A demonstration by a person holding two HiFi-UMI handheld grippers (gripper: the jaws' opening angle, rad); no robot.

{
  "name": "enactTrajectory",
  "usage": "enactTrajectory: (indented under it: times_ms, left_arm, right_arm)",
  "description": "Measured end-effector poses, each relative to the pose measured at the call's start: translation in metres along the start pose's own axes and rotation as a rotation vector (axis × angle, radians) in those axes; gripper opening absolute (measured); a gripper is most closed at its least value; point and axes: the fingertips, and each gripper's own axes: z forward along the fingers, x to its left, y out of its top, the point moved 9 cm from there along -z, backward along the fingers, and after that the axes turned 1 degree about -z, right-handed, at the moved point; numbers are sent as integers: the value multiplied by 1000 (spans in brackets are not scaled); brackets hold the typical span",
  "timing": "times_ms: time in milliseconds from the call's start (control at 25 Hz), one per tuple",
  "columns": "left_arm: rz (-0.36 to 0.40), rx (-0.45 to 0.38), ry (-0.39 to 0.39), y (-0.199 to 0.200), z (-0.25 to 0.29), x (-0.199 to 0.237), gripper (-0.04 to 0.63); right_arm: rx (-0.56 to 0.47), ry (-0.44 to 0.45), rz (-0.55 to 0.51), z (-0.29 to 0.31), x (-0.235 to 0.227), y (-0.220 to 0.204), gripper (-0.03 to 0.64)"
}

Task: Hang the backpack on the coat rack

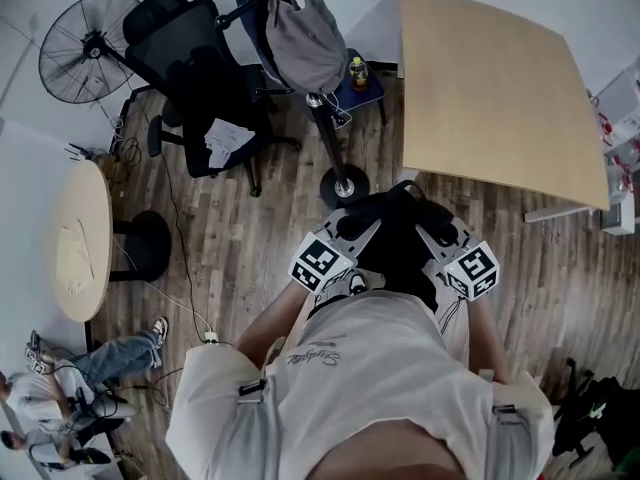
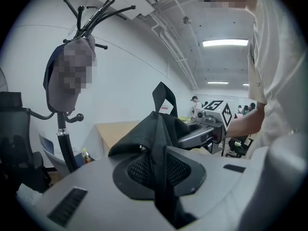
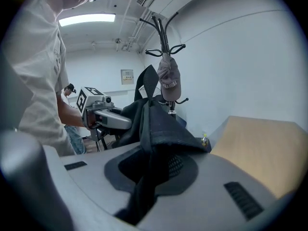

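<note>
Gripping the black backpack (image 1: pixel 400 243) from both sides: left hand-held gripper (image 2: pixel 161 172) pinched nearly closed on a strap and mesh fabric, right hand-held gripper (image 3: pixel 154 172) narrowed likewise onto a fold of the same fabric. Held up before the chest, off the floor, with the carry loop (image 2: pixel 161 93) upright above, probably to leave it free for dropping over a hook. Facing the coat rack (image 1: pixel 330 138) just beyond the bag, one side of it already taken by a grey cap (image 3: pixel 167 78). Hemmed in by an office chair (image 1: pixel 195 68) on the left, a tabletop (image 1: pixel 500 98) corner on the right and the round base (image 1: pixel 345 185) near the feet. Open only straight in and upward, toward the bare upper prongs (image 2: pixel 96 13).
</note>
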Motion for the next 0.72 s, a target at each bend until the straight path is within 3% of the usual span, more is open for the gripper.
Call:
enactTrajectory:
  times_ms: [400,720]
  left_arm:
    - [-122,16,271,3,17,36,43]
    - [-176,22,441,1,19,68,43]
  right_arm:
    - [45,288,-70,69,-75,17,37]
    - [86,488,-136,125,-107,36,37]
